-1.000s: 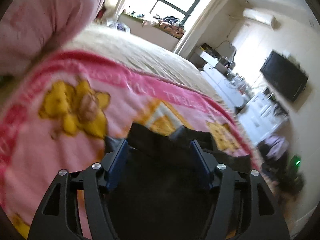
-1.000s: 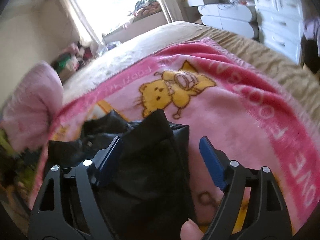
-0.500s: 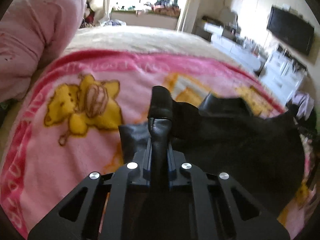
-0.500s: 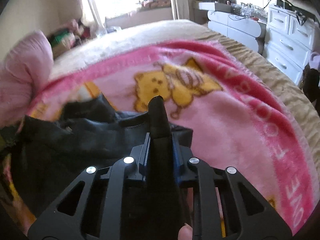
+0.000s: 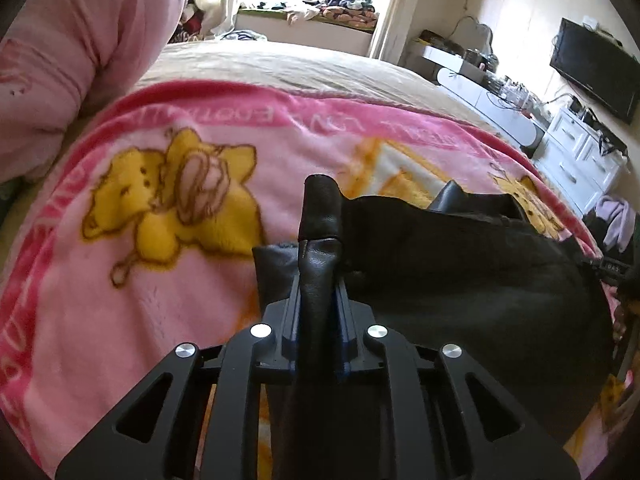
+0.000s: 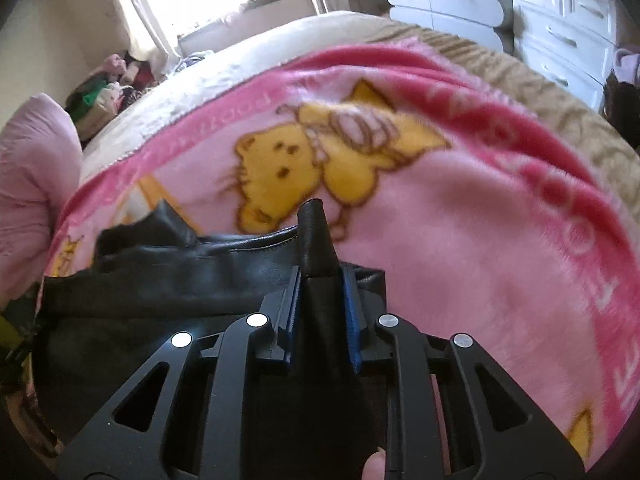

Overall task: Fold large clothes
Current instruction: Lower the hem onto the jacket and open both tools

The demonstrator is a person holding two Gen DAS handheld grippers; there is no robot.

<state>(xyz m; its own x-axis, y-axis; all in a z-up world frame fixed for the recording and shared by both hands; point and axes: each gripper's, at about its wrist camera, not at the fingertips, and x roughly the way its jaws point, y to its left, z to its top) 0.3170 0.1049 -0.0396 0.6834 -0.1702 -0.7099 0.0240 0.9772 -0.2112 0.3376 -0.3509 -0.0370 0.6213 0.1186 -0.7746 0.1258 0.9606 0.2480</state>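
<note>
A black leather-like garment (image 5: 460, 280) lies crumpled on a pink blanket with yellow cartoon bears (image 5: 160, 300). In the left wrist view my left gripper (image 5: 318, 280) pinches a fold at the garment's left end, and the fold stands up between the pads; the jaws are easing open slightly with the fabric still pressed between them. In the right wrist view my right gripper (image 6: 320, 272) is shut on a similar upright fold at the right end of the garment (image 6: 160, 280). The blanket (image 6: 460, 260) spreads to its right.
A pink quilted pillow (image 5: 72, 52) sits at the bed's left, also seen as the pillow (image 6: 28, 168). Beige bedding lies beyond the blanket. White drawers (image 6: 560, 20) and a wall television (image 5: 596, 64) stand off the bed's right side. A person's fingertip (image 6: 376, 468) shows under the right gripper.
Both grippers were open around the garment a second ago; both have since closed on folds of it and sunk towards the blanket.
</note>
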